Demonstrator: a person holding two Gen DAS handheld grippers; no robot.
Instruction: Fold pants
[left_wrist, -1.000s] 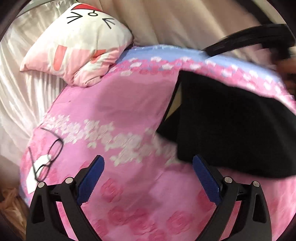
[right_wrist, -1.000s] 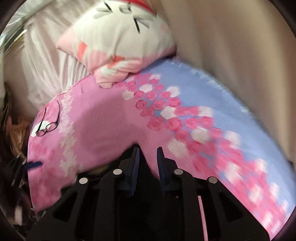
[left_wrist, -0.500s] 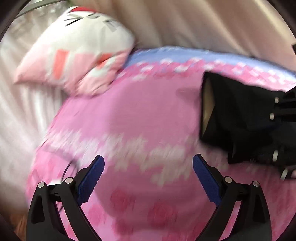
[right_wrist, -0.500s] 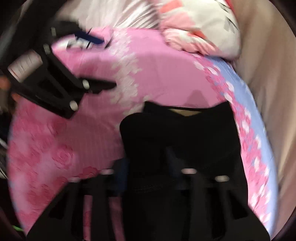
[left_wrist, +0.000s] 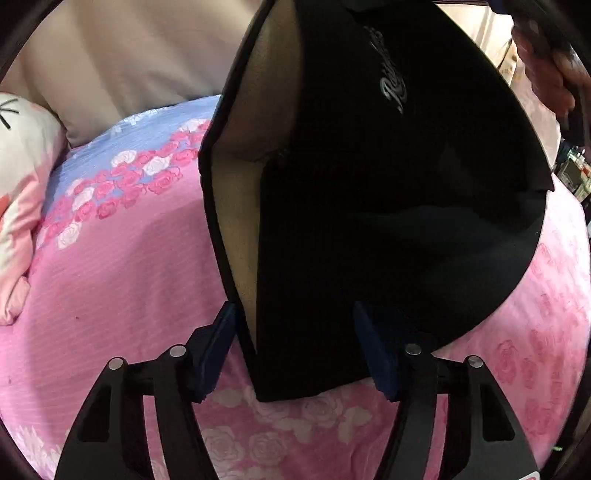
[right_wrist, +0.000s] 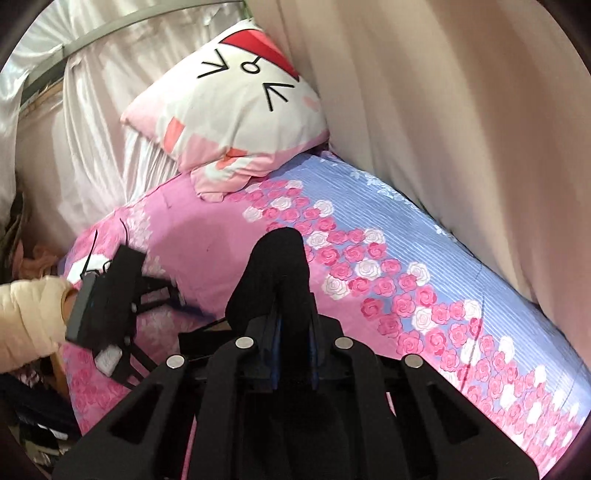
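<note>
Here, one pair of black pants (left_wrist: 388, 206) is held up above a bed covered by one pink and blue rose-printed sheet (left_wrist: 122, 258). Two grippers are seen. The left gripper (left_wrist: 295, 350) has just been closing its jaws; the hanging lower edge of the pants lies between its two blue pads (left_wrist: 218, 343), though whether the pads yet press the cloth cannot be told. The right gripper (right_wrist: 293, 354) is clenched on a bunched fold of the same pants, which rises as a dark hump just beyond its fingertips. One white pillow (right_wrist: 232, 114) with a cartoon cat face is seen far beyond the right fingers, against a pale curtain (right_wrist: 461, 129). One cream sleeve (right_wrist: 29, 321) is visible left of the right fingers.
</note>
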